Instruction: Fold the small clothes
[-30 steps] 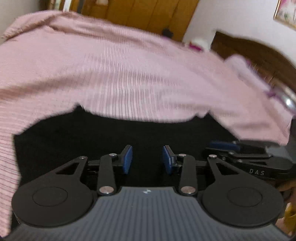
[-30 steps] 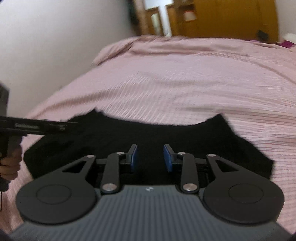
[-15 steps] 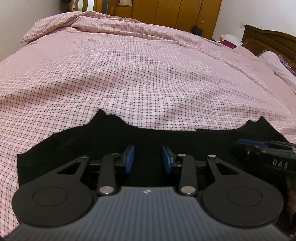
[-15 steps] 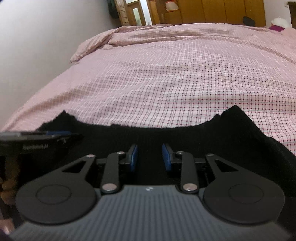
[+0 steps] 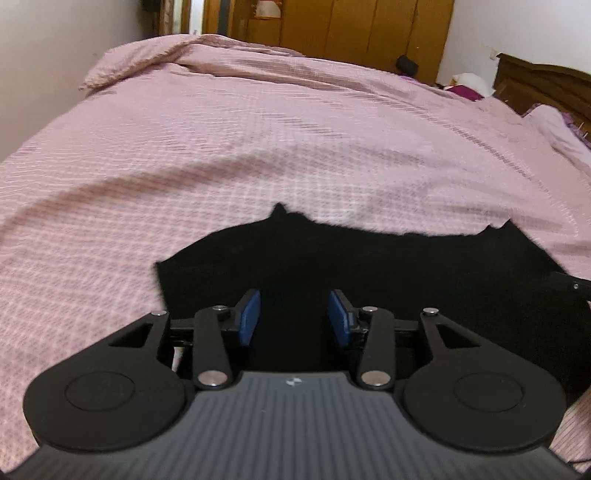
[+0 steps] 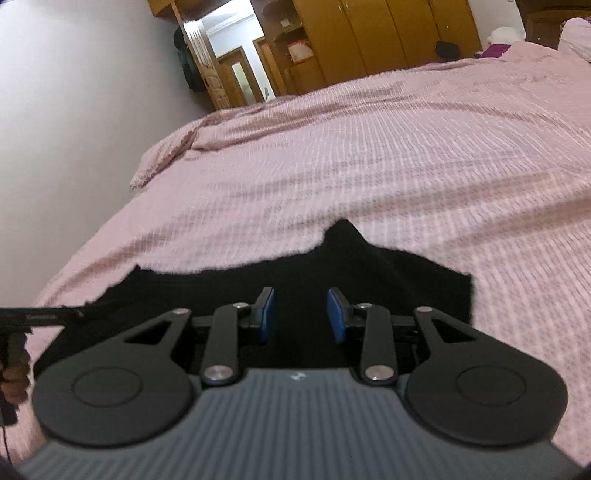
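A black garment (image 5: 406, 273) lies flat on the pink checked bedspread (image 5: 295, 147), two small points sticking up along its far edge. My left gripper (image 5: 293, 317) hovers over its left part. Its jaws are opening, and only flat black cloth shows behind the gap. My right gripper (image 6: 300, 315) hangs over the right part of the garment (image 6: 332, 266). Its jaws are opening slightly, the pads pressing on nothing. The garment's near edge is hidden under both grippers. The other gripper shows as a tip (image 5: 569, 282) in the left wrist view, and as a bar (image 6: 48, 316) held by a hand (image 6: 14, 373) in the right wrist view.
The bedspread (image 6: 406, 166) stretches far beyond the garment. A white wall (image 6: 74, 92) runs along the bed's left side. Wooden wardrobes (image 5: 351, 26) stand at the far end, with a dark headboard (image 5: 546, 85) and a pale pillow (image 5: 554, 122) at the right.
Both views have swung: the garment's left end now shows in the left wrist view and its right corner in the right wrist view. The left jaws stand wider. The right gripper has rolled.
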### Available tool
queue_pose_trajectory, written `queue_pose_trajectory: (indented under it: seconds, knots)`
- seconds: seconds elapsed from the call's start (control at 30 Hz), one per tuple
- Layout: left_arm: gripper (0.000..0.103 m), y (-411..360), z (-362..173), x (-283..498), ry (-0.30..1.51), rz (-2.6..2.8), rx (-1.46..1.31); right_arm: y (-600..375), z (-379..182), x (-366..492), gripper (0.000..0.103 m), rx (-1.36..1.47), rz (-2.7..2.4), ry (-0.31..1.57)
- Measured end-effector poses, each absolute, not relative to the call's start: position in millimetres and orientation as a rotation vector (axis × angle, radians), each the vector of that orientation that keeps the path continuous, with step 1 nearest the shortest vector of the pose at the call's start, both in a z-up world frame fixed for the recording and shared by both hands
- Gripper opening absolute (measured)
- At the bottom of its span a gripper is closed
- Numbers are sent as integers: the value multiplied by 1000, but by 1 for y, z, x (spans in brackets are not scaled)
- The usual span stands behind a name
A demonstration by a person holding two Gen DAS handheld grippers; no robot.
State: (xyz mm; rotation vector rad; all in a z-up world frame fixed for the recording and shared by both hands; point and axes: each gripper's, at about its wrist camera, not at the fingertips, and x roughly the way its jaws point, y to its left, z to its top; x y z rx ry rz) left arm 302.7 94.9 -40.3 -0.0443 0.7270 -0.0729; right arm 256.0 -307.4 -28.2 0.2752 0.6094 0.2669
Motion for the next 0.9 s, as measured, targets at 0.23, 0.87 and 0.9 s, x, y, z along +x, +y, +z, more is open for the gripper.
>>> queue_pose_trajectory:
  seconds: [0.23, 0.87, 0.9]
  knots:
    - [48, 101, -46, 300, 707, -4, -68, -330, -52, 268, 30, 376, 167, 590]
    - [73, 89, 0, 196, 718, -14, -97, -338, -14, 154, 61, 436, 70, 501]
    - [75, 86, 1, 192, 718, -18, -89, -337, -16, 150, 61, 434, 68, 504]
